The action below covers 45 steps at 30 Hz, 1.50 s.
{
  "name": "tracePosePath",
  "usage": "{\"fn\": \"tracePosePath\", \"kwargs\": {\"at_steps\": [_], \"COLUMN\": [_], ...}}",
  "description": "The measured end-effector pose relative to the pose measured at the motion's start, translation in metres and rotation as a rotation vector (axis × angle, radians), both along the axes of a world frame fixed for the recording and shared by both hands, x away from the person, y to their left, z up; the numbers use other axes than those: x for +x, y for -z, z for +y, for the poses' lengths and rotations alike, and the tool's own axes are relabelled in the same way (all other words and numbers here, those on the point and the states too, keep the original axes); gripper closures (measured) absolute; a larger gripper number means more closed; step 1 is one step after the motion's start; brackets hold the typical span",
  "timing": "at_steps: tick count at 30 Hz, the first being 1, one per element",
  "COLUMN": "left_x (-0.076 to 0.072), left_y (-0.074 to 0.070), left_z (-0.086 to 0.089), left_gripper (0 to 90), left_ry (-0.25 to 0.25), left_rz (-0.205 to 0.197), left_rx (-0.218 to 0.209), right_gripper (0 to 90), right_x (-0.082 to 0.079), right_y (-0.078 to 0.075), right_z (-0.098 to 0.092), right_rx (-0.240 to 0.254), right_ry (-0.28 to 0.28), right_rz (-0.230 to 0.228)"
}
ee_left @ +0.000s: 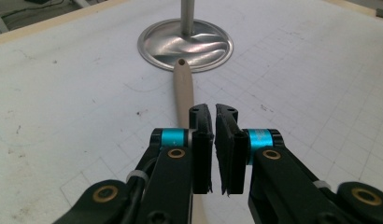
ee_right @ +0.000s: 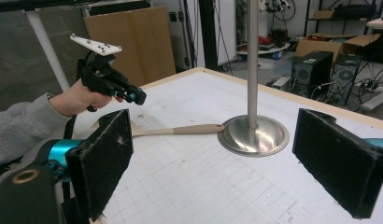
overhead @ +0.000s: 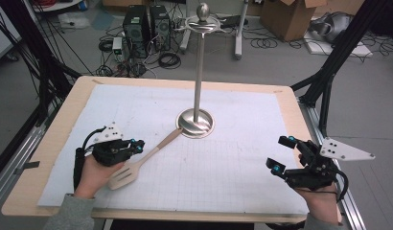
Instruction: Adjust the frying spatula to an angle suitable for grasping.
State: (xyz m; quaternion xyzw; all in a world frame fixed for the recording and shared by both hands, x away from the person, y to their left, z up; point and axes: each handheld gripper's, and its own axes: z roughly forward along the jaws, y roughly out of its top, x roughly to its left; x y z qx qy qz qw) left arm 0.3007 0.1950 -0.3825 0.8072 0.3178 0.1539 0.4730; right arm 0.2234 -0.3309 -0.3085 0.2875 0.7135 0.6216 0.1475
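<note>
A beige wooden spatula lies on the white grid mat, its slotted blade near my left hand and its handle tip touching the base of a metal stand. My left gripper hovers just over the handle. In the left gripper view its pads stand almost together with nothing between them, and the handle runs beneath the left jaw. From the right gripper view, the left gripper hangs above the spatula. My right gripper is wide open and empty at the mat's right.
The stand's tall pole rises from the table's middle to a ring and knob on top. The wooden table edge frames the mat. Beyond it are computer towers, cables, cardboard boxes and black frame legs.
</note>
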Motion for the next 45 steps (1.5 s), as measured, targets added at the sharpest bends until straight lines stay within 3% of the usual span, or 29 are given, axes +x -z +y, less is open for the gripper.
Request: {"fn": "tracePosePath", "kwargs": {"at_steps": [6,15,23,33,37,45], "left_x": [0.003,0.013,0.02,0.024,0.025,0.025], "left_y": [0.005,0.012,0.017,0.022,0.022,0.023], "left_z": [-0.004,-0.017,-0.024,-0.028,-0.027,-0.031], "left_gripper": [88.1,89.2,89.2,89.2,89.4,89.4], "left_ry": [-0.002,0.019,0.039,0.039,0.031,0.024], "left_rz": [0.009,0.048,0.048,0.009,0.02,0.027], "left_rx": [0.013,0.081,0.124,0.165,0.142,0.142], "right_gripper": [11.3,11.3,11.3,11.3,11.3,11.3], "right_x": [0.001,0.001,0.0,-0.001,-0.001,-0.001], "right_y": [0.0,0.001,0.001,0.001,0.001,0.001], "right_z": [0.001,0.002,-0.001,-0.002,-0.001,-0.001], "right_rx": [-0.006,-0.012,-0.008,-0.004,-0.006,-0.008], "right_ry": [-0.005,-0.011,-0.009,-0.008,-0.01,-0.01], "right_rz": [-0.009,0.001,0.0,-0.002,0.003,0.001]}}
